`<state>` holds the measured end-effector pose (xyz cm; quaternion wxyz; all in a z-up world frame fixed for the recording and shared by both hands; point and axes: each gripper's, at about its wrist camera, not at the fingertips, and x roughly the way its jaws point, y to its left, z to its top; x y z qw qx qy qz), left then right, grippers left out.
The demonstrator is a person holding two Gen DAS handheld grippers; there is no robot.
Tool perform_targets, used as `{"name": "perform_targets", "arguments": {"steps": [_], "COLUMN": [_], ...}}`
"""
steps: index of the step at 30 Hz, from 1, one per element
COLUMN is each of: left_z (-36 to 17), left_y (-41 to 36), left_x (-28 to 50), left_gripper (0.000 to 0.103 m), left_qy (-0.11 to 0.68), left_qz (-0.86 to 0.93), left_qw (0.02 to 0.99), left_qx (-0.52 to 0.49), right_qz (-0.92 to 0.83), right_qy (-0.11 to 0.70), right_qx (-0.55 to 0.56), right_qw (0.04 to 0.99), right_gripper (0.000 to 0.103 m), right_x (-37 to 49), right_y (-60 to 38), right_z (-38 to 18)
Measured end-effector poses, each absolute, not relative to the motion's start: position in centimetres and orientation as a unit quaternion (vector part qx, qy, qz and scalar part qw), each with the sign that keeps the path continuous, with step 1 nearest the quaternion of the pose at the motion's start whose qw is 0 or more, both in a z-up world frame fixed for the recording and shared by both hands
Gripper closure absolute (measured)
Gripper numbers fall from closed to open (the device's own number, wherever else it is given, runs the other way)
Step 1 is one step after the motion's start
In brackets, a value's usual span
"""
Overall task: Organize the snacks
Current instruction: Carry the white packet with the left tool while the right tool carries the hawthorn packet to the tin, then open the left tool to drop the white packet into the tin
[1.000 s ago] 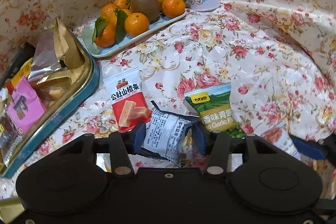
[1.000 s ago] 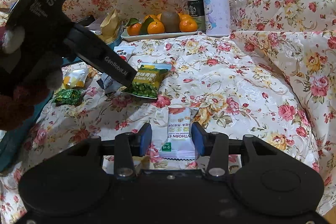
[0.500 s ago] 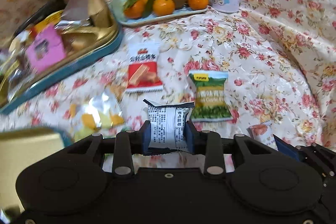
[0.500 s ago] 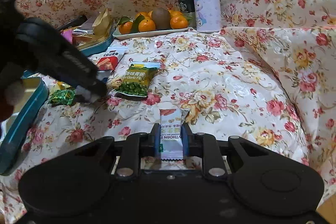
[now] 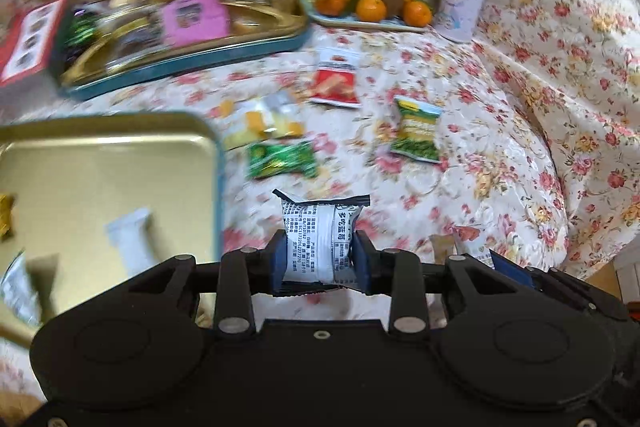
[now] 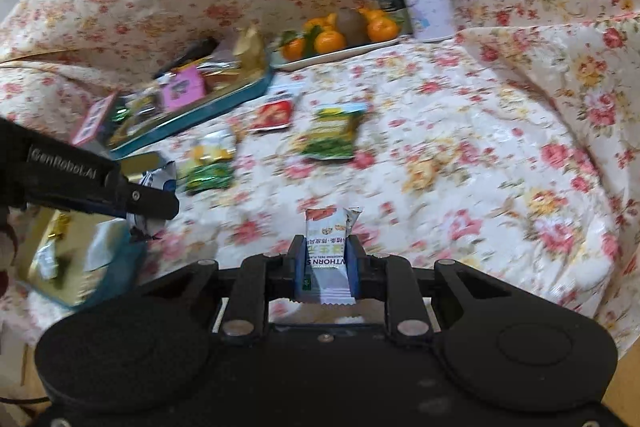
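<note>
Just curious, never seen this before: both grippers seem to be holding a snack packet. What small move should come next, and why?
Probably carry the left gripper sideways over the gold tin and let go. Its fingers already pinch the blue-and-white packet clear of the floral cloth, and the tin beside it already holds a few snacks. The right gripper, clamped on its white packet, could follow.

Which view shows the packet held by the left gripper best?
The left wrist view: the white packet with black print sits centred between the left gripper jaws. The right wrist view shows only a blurred part of it behind that gripper.
</note>
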<state>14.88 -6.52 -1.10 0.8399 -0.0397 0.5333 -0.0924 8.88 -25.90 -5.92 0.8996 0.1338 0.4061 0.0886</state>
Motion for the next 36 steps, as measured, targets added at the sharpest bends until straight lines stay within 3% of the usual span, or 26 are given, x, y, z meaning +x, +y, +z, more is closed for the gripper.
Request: {"name": "perform_targets", "arguments": {"steps": [23, 36], "left_z": [0.1, -1.8], "left_y": [12.4, 16.8], "left_x": [8.5, 8.3], "left_gripper": [0.061, 0.061], "left_qy": [0.455, 0.452], "left_qz": [0.128, 0.163], "left_qw": [0.876, 0.871], "left_qx": [-0.091, -0.1], "right_qz": [0.247, 0.27], "right_qy": [0.416, 0.385], "right_qx": [0.094, 0.066], "right_qw": [0.87, 0.88], "right_gripper": [0.081, 0.081], "right_x": [5.4, 7.4], "right_y": [-13.0, -6.4], "right_z": [-0.9, 0.7]}}
